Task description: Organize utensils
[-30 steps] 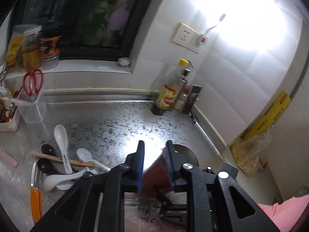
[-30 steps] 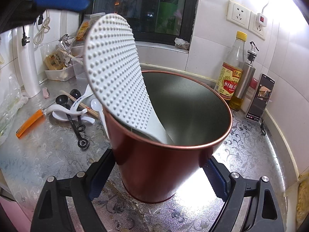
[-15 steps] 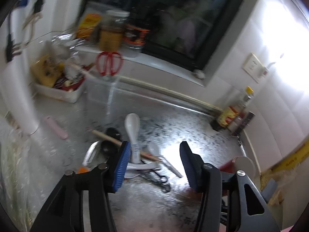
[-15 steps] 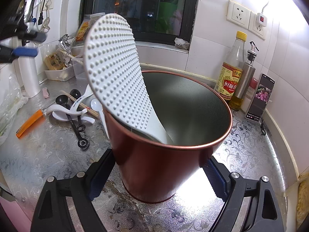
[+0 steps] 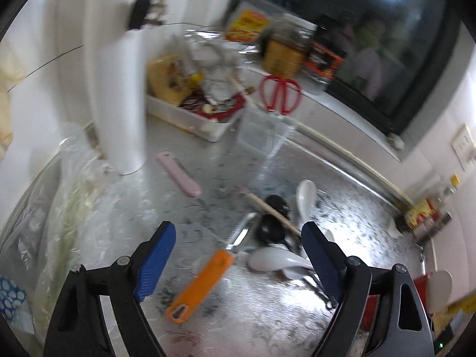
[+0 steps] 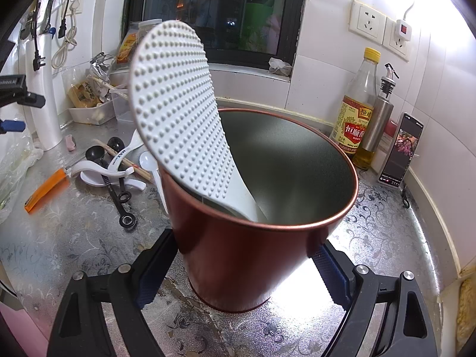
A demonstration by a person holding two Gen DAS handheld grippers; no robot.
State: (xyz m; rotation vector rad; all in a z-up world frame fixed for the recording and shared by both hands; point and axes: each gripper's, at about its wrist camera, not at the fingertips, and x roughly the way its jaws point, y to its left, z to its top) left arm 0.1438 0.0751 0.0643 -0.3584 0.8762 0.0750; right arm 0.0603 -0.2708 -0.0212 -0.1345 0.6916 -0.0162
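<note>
- Copper-red holder (image 6: 253,238) stands on the patterned counter (image 6: 59,238), clasped between the right gripper (image 6: 241,276) pads; its base hides part of them.
- White dimpled rice paddle (image 6: 175,113) leans inside it, handle end hidden.
- Left gripper (image 5: 238,255) jaws are opening with nothing between the pads, above the orange-handled peeler (image 5: 202,282), blurred.
- White spoons (image 5: 276,260) overlap black spoons (image 5: 269,229); the right pad cuts them off.

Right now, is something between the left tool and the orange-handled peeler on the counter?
No, nothing visible. The left tool is opening, empty, above the orange-handled peeler, which lies free on the counter. The white spoons lie beside its blade end, not over the handle.
</note>
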